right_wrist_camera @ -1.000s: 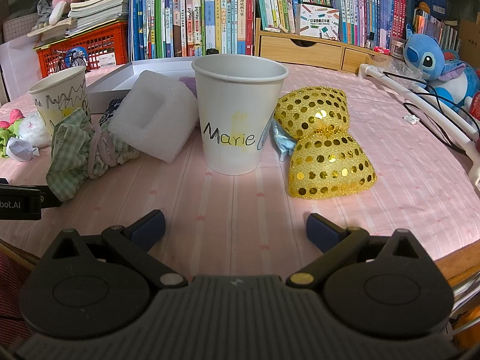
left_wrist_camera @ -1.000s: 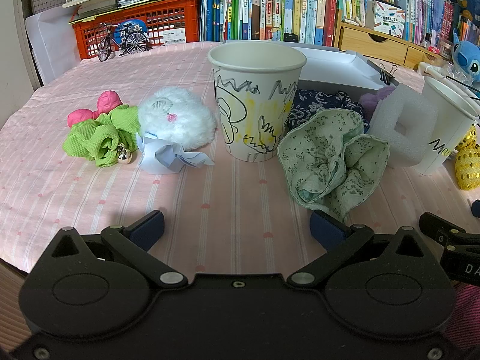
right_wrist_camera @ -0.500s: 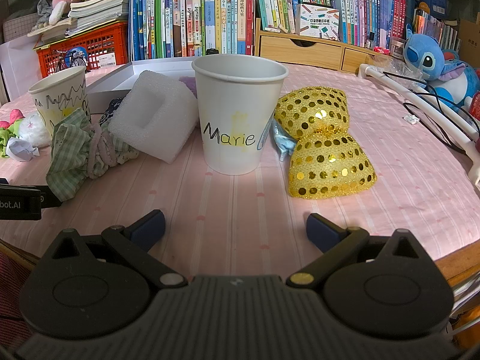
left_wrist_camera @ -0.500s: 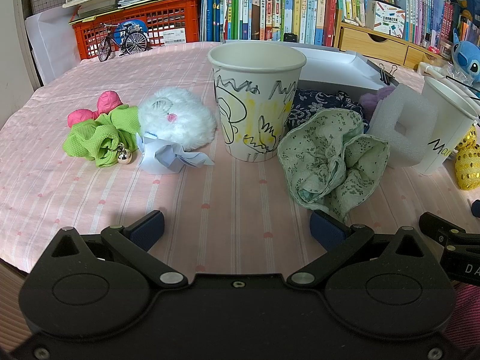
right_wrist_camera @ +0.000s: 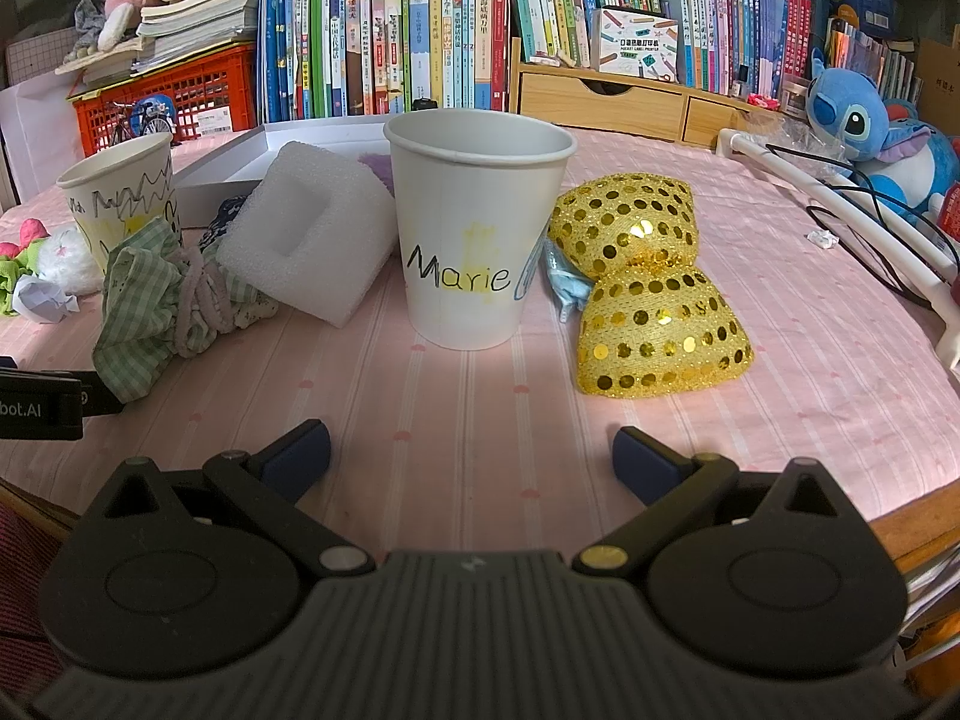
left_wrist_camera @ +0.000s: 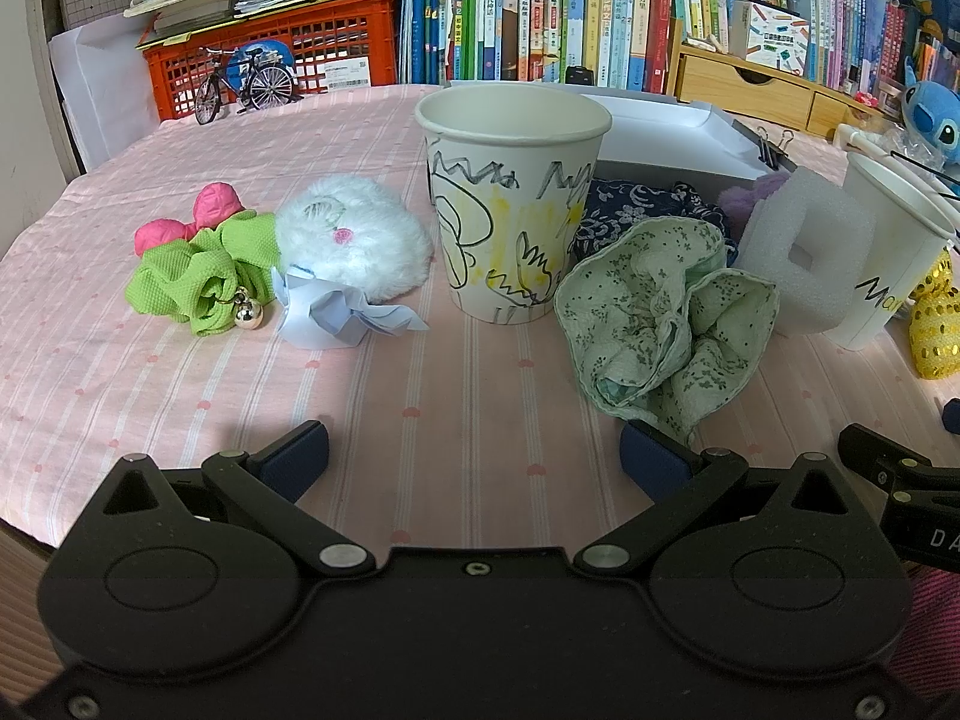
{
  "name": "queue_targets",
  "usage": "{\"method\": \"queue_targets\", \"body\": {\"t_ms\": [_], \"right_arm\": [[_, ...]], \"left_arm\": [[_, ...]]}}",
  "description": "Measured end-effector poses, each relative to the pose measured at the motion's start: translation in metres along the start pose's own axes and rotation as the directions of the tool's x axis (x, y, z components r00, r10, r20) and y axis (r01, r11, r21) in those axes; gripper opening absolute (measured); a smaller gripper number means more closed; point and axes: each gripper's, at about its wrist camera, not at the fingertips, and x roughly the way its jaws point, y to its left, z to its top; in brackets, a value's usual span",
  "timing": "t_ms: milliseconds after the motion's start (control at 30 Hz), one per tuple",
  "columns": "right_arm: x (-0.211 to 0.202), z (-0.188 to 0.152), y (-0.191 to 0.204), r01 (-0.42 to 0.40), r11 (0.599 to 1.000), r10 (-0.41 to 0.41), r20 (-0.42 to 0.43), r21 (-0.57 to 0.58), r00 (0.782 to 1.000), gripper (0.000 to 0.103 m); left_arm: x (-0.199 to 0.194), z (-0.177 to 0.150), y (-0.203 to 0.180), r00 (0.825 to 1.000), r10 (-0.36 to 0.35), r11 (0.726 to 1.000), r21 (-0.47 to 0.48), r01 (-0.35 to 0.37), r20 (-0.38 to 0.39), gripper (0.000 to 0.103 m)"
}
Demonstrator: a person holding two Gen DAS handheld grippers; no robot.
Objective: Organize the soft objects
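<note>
In the left wrist view a scribbled paper cup (left_wrist_camera: 515, 204) stands mid-table. Left of it lie a white fluffy puff (left_wrist_camera: 354, 240), a green scrunchie with bells (left_wrist_camera: 198, 276) and crumpled pale paper (left_wrist_camera: 336, 315). A pale green floral scrunchie (left_wrist_camera: 660, 318) lies right of the cup. My left gripper (left_wrist_camera: 474, 459) is open and empty, near the front edge. In the right wrist view a "Marie" cup (right_wrist_camera: 477, 234) stands ahead, a gold sequin bow (right_wrist_camera: 642, 294) to its right, a white foam block (right_wrist_camera: 306, 240) and the green scrunchie (right_wrist_camera: 162, 306) to its left. My right gripper (right_wrist_camera: 474, 459) is open and empty.
A white shallow box (left_wrist_camera: 666, 126) with dark floral cloth (left_wrist_camera: 648, 210) sits behind the cups. A red crate (left_wrist_camera: 288, 54), a toy bicycle (left_wrist_camera: 246, 84), books and wooden drawers (right_wrist_camera: 600, 99) line the back. A blue plush (right_wrist_camera: 870, 132) and white cable tube (right_wrist_camera: 840, 198) are at the right.
</note>
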Motion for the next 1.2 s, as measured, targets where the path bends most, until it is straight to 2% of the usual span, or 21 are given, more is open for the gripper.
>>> {"method": "queue_targets", "body": {"t_ms": [533, 733, 933, 1200], "right_arm": [[-0.002, -0.010, -0.008, -0.032, 0.999, 0.033, 0.078, -0.019, 0.996, 0.103], [-0.003, -0.007, -0.013, -0.056, 0.998, 0.059, 0.088, -0.028, 0.994, 0.103], [-0.016, 0.001, -0.026, -0.017, 1.000, 0.020, 0.192, -0.017, 0.981, 0.103], [-0.012, 0.013, -0.052, 0.066, 0.998, -0.061, 0.245, -0.013, 0.968, 0.103]], "left_arm": [[-0.003, -0.003, 0.004, 0.999, -0.031, 0.999, 0.018, 0.031, 0.032, 0.103], [-0.017, -0.001, 0.003, 0.993, -0.097, 0.995, 0.024, 0.095, 0.073, 0.103], [-0.033, 0.007, -0.009, 0.971, -0.172, 0.985, 0.057, 0.165, 0.165, 0.103], [-0.023, 0.014, -0.038, 0.962, -0.210, 0.976, 0.095, 0.196, 0.172, 0.103]]}}
